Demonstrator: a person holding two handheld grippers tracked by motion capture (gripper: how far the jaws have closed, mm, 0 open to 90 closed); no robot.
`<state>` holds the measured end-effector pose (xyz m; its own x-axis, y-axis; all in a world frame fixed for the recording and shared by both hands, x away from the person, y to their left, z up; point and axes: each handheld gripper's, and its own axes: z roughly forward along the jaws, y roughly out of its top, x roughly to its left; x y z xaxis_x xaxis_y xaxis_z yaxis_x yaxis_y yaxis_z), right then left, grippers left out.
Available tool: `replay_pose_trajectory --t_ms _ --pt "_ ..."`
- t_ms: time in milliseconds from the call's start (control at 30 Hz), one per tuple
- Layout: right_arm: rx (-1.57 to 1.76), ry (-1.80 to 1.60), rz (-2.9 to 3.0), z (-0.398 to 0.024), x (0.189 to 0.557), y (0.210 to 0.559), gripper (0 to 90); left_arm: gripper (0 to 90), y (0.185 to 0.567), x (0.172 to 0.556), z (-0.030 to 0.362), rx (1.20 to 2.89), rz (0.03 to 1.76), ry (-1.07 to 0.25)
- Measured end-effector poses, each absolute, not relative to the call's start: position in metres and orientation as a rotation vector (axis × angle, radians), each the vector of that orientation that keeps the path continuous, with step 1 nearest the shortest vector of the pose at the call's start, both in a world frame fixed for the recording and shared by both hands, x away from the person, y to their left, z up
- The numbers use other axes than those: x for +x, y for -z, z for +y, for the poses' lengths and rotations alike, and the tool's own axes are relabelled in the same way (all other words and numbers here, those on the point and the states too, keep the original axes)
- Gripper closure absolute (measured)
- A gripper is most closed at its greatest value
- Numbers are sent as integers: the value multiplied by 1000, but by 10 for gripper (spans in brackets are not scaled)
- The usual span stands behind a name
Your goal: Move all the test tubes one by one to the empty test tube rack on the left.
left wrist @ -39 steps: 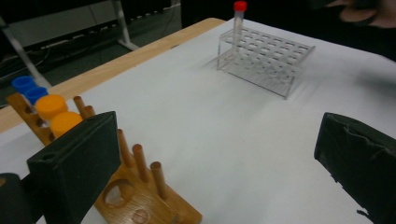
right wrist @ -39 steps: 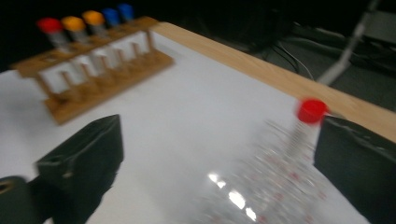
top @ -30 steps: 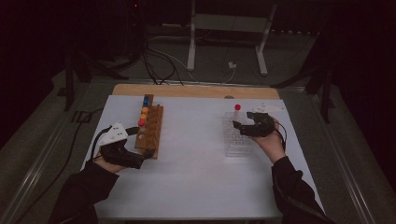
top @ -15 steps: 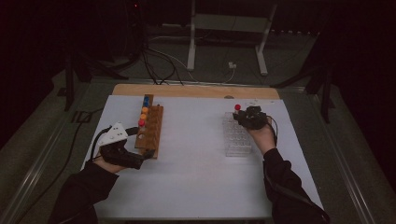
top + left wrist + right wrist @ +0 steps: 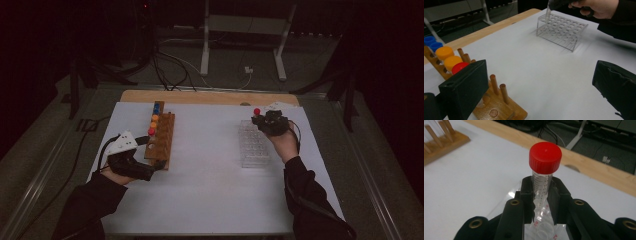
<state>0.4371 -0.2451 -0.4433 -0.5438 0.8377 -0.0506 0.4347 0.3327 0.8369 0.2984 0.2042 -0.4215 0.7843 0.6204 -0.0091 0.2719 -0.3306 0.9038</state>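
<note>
- Gripping a red-capped tube point(image 5: 541, 180), the right gripper point(image 5: 541, 192) is seen with jaws just closed on it, above the clear rack point(image 5: 254, 145)
- The left gripper point(image 5: 539, 85) is held wide apart, empty, beside the wooden rack point(image 5: 161, 138)

In the right gripper view, the lower part of the red-capped tube point(image 5: 541, 186) is hidden between the black jaws, and the printing on the clear bag point(image 5: 544, 230) beneath is too cut off to read. In the left gripper view, the wooden rack point(image 5: 499, 110) runs behind the near jaw and off the bottom edge, and the right hand point(image 5: 599, 7) is cut by the top edge. In the high view, the clear rack point(image 5: 255, 147) is too faint to count its holes.
</note>
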Motion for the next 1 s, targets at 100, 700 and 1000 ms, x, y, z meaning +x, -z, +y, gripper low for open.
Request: replay_pose_trajectory --t_ms 100,700,1000 --pt "1092 -1132 2108 -246 433 431 752 13 420 299 203 1920 672 -407" --pt "881 -1261 2202 -214 381 403 753 13 410 304 183 1923 615 -340" --pt "757 -1278 2333 -186 351 415 753 19 408 308 167 1928 573 -309"
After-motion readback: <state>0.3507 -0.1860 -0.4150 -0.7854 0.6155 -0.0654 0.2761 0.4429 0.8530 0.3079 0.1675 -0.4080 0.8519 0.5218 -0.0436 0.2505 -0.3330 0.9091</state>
